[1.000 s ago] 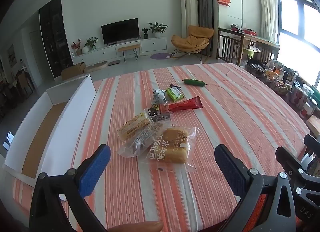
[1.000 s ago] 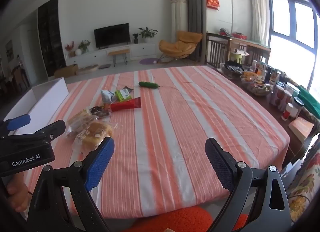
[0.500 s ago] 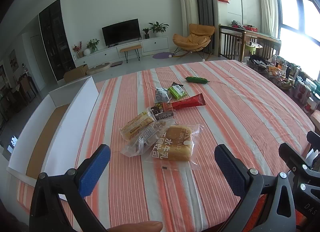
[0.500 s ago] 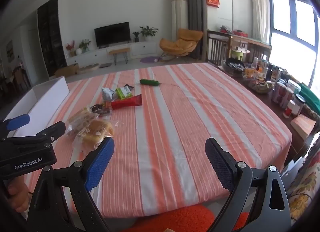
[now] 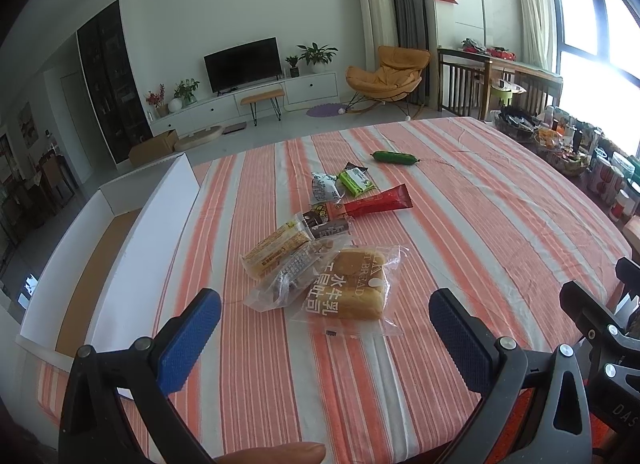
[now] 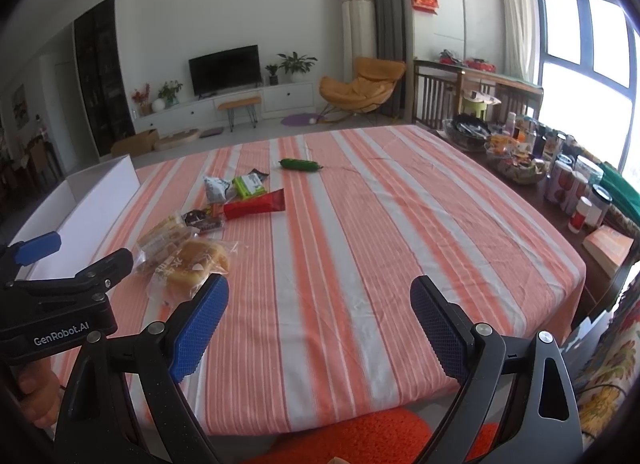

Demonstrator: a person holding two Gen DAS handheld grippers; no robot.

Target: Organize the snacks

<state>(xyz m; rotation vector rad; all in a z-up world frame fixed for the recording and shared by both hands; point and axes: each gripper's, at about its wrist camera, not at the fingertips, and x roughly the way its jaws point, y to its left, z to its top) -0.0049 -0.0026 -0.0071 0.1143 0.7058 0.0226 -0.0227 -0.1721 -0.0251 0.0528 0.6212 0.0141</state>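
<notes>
Several snacks lie on the striped tablecloth [image 5: 460, 224]: a bagged bread loaf [image 5: 348, 288] nearest, a yellow biscuit pack [image 5: 276, 250], a clear wrapper pack [image 5: 288, 276], a red tube pack [image 5: 378, 202], a green pack [image 5: 355, 181], a grey pouch [image 5: 323, 187] and a green sausage [image 5: 394, 157] farthest. My left gripper [image 5: 324, 328] hovers open just short of the bread. My right gripper [image 6: 320, 320] is open over bare cloth, with the bread [image 6: 192, 268] to its left. A white box [image 5: 100, 248] with a brown bottom stands at the left.
Baskets, jars and cans [image 6: 568, 188] crowd a side table at the right. A book [image 6: 608, 248] lies near that table's front. The left gripper's body [image 6: 60, 304] shows at the left of the right wrist view. An orange cushion [image 6: 360, 440] sits below the table's near edge.
Both grippers have drifted slightly, so the snacks sit a little lower and nearer in the views. Jaws stay open and nothing on the table has moved.
</notes>
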